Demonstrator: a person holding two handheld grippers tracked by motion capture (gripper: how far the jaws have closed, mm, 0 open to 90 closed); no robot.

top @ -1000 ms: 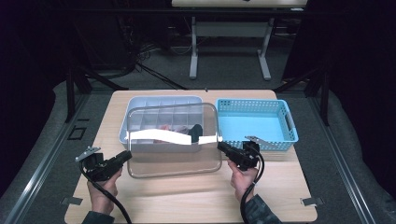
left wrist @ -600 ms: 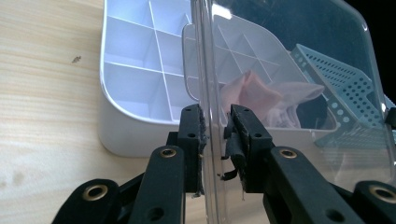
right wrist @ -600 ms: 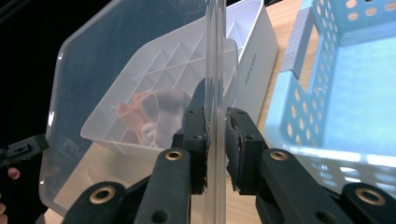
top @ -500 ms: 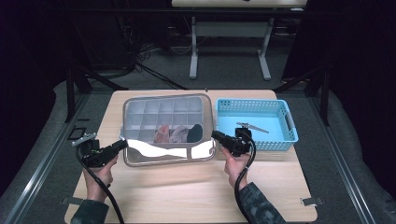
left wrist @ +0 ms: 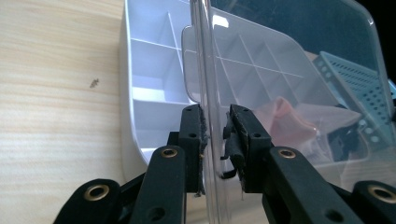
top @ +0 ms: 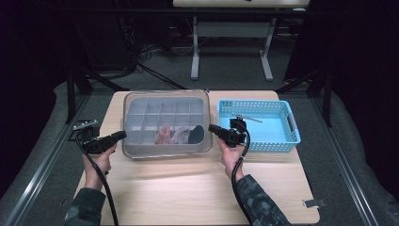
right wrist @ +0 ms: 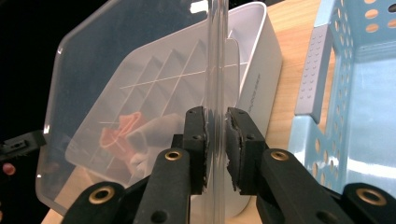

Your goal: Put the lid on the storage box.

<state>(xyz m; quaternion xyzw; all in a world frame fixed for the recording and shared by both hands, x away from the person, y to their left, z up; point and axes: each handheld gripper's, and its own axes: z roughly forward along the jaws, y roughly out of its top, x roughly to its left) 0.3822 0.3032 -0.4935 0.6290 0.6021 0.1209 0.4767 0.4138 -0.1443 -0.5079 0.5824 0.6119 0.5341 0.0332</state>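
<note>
1. On the progress: I judge the job to be fitting the clear lid [top: 165, 123] onto the divided storage box [top: 141, 153] in the middle of the table [top: 188, 188]. From above, the lid sits over the box and nearly lines up with its outline, but in my gripper views it tilts up off the white walls, so I would say it is not seated. What is left: lower it flat, press it home, then let go at both ends.

2. My left gripper [top: 117, 136] is at the box's left end. Its jaws are drawn close together and clamped on the lid's edge [left wrist: 210, 140], one pad on each face of the thin plastic.

3. The box holds small things in its near compartments: something pinkish [top: 163, 135], something pale, and a dark piece [top: 197, 133]. I cannot tell what they are through the lid.

4. My right gripper [top: 211, 128] is at the box's right end, jaws likewise pinched onto the lid's rim [right wrist: 215, 140], the plastic sandwiched between the pads.

5. Just beside the box on the right stands the blue basket [top: 282, 141], with a slim object [top: 248, 118] lying in it.
</note>
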